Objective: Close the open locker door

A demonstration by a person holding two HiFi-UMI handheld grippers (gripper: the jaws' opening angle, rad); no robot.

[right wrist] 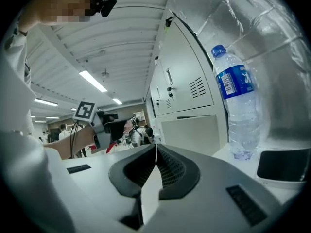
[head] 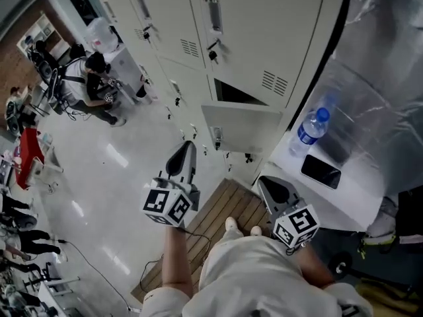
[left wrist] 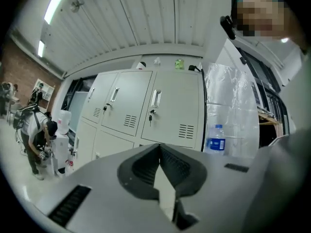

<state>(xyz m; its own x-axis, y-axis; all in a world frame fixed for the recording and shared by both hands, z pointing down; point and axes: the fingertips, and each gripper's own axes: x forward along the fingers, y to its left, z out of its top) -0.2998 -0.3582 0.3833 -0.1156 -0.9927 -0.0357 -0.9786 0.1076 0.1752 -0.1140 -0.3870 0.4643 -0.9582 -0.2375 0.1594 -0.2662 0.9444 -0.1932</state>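
Observation:
The pale grey locker bank (head: 251, 38) fills the top of the head view. One lower locker stands open: its door (head: 242, 126) swings out toward me below a dark opening (head: 232, 93). My left gripper (head: 188, 145) is shut and empty, its tip just left of the door's lower edge and apart from it. Shut and empty too, my right gripper (head: 263, 179) hangs lower, below the door's right corner. In the right gripper view the open door (right wrist: 192, 132) juts out beyond the shut jaws (right wrist: 156, 147). The left gripper view shows shut jaws (left wrist: 159, 147) before closed upper lockers (left wrist: 167, 108).
A white table (head: 347, 200) right of the lockers holds a blue-capped water bottle (head: 310, 129) and a black phone (head: 320, 171); clear plastic sheeting (head: 383, 78) hangs behind. A wooden slatted mat (head: 211, 226) lies underfoot. A person (head: 92, 78) crouches at far left among chairs and cables.

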